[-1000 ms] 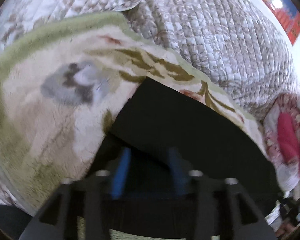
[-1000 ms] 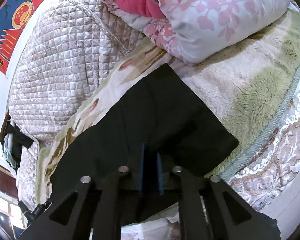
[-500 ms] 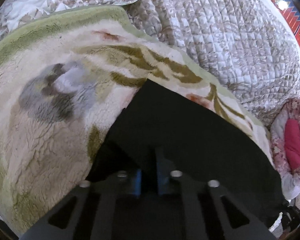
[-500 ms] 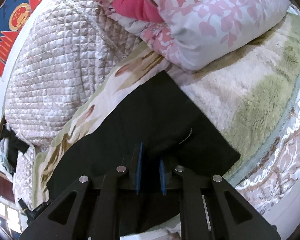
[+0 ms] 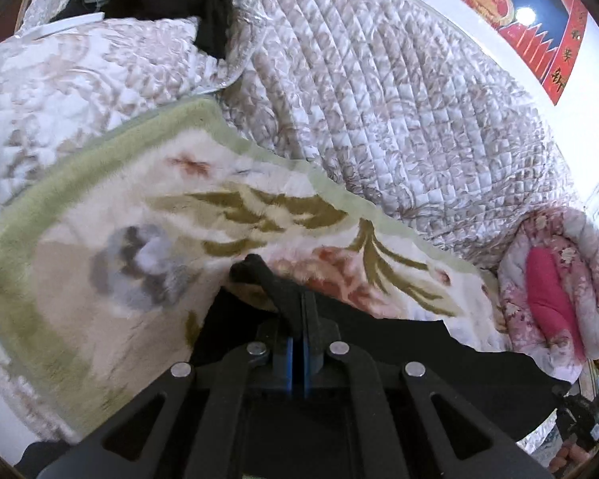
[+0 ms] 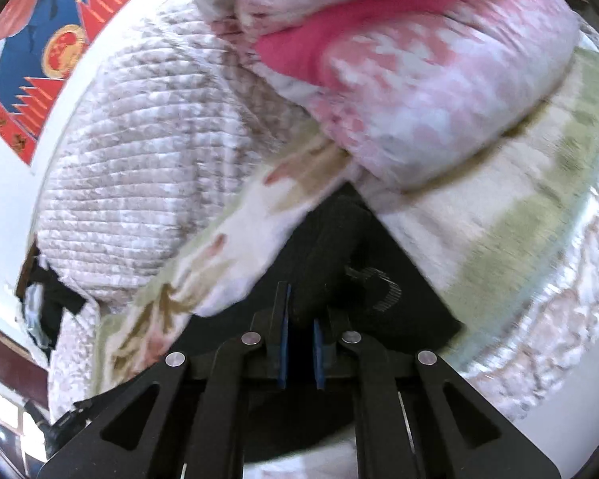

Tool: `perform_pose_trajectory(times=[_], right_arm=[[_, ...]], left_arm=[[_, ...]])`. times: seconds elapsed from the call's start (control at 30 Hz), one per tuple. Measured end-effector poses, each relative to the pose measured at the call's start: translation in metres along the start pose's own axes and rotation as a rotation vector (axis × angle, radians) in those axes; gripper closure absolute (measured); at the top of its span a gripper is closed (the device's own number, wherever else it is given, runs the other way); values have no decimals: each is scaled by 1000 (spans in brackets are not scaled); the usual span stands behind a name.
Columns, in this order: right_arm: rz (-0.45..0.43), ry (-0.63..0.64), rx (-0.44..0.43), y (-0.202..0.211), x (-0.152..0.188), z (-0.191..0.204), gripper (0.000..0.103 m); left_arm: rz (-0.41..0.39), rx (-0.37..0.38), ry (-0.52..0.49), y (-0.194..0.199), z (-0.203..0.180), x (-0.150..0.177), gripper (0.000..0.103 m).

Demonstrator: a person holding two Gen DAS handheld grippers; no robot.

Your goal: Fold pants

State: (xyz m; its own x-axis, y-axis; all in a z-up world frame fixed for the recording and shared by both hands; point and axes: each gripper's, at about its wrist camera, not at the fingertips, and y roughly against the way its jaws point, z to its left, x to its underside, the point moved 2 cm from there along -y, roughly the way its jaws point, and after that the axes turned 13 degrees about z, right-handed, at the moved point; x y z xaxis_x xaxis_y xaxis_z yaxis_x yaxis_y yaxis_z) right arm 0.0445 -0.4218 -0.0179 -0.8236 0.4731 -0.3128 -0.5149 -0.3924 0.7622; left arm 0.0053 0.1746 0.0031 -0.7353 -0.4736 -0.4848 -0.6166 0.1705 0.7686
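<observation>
Both claws, left claw (image 5: 298,353) and right claw (image 6: 299,353), pinch the pants (image 5: 419,363) (black) bunched between their fingers.

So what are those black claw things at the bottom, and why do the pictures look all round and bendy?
Those claws are two grabbers that a person holds, one in each hand. Each carries a tiny wide-eye camera, which bends the picture. One picture looks along the left gripper, the other along the right gripper. Both are squeezed shut on black pants, pinching up a bit of the cloth. The pants lie on a fluffy blanket with leaves and flowers on it, on top of a bed. Behind it is a quilted cover, and to one side a rolled pink flowery quilt. The person is folding the pants.
</observation>
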Motion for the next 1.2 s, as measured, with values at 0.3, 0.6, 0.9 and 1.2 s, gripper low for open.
perform_pose_trajectory(times=[0.3,0.6,0.9,1.2], right_arm=[[75,-28,43,-19,12,-16,95],[90,-27,89,-17,17,-22,92],[-72,138,216,21,15,12,77],[181,259,219,-52,32,24,71]], left_arm=[[190,-101,63,-47,39,54,99],[208,-203,-32,-53,34,59,94],[59,-270,-36,-7,37,33,94],[215,-120,-173,-64,-23,45,87]])
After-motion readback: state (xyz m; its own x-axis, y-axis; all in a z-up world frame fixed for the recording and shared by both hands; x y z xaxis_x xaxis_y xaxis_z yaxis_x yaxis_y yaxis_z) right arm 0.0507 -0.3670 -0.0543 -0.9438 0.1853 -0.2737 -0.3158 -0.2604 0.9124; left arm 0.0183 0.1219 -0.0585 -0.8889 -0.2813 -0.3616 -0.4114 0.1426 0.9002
